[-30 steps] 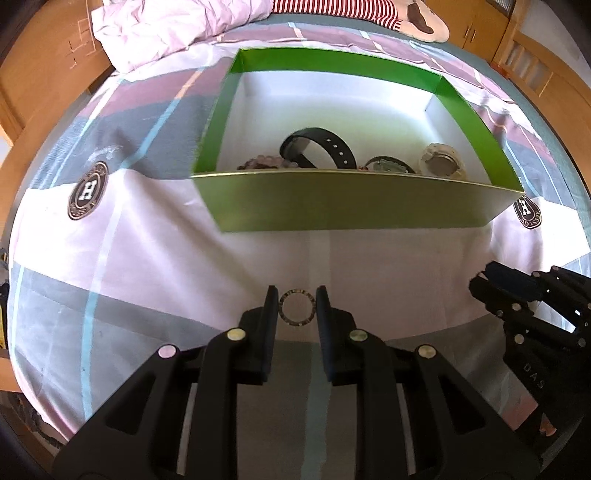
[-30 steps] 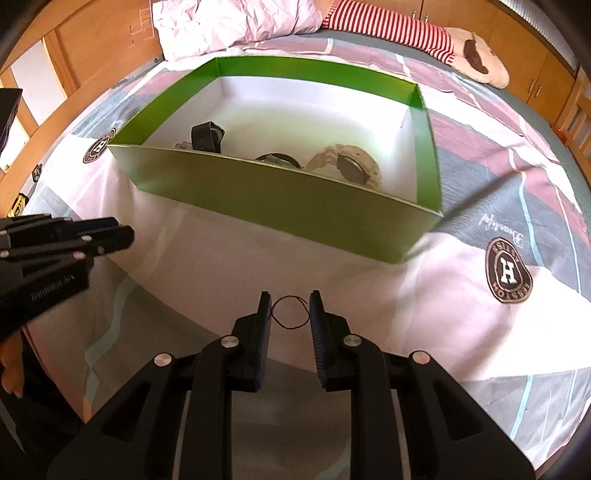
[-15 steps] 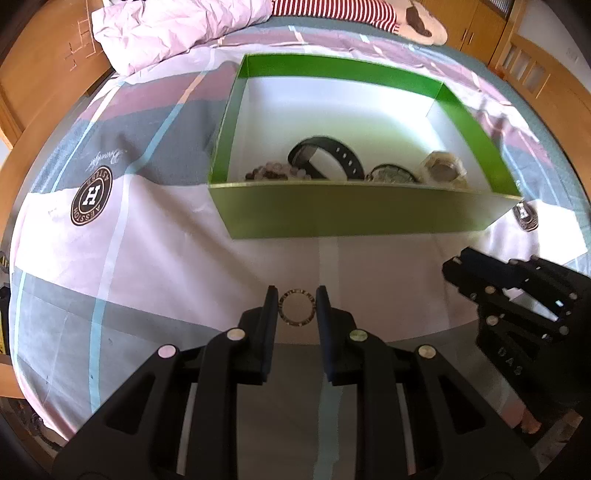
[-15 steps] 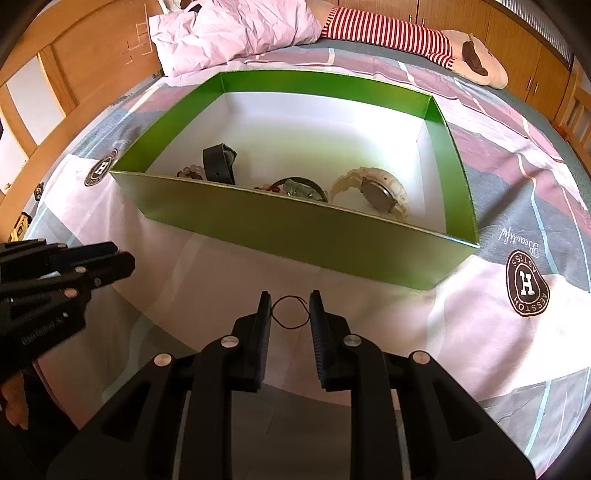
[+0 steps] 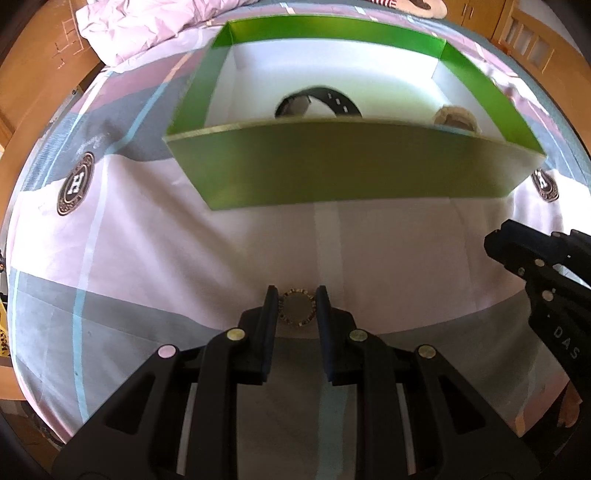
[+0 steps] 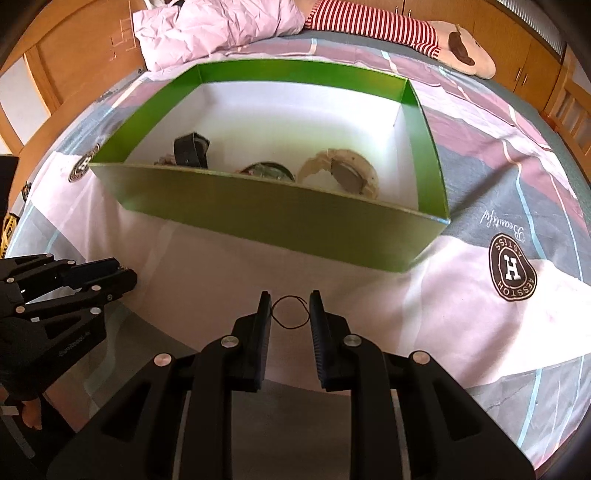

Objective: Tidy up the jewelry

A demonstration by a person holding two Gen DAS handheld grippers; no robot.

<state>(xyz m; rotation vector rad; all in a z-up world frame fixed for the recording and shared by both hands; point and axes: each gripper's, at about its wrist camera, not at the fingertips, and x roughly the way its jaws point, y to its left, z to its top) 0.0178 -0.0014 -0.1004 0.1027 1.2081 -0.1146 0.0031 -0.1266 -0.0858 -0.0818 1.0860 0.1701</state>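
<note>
My left gripper is shut on a small studded ring, held above the bedsheet in front of the green box. My right gripper is shut on a thin dark wire hoop, also short of the green box. Inside the box lie a black strap watch, a beige watch, a dark bangle and a bead bracelet partly hidden by the near wall. Each gripper appears at the edge of the other's view: right gripper, left gripper.
The box sits on a bed with a pink, grey and white patterned sheet. A crumpled pink quilt and a striped plush toy lie at the far end. Wooden bed rails and cupboards surround the bed.
The left wrist view sank and drew nearer the box, whose near wall now hides more of its contents. Both grippers keep their rings. The right view rose slightly over the box.
</note>
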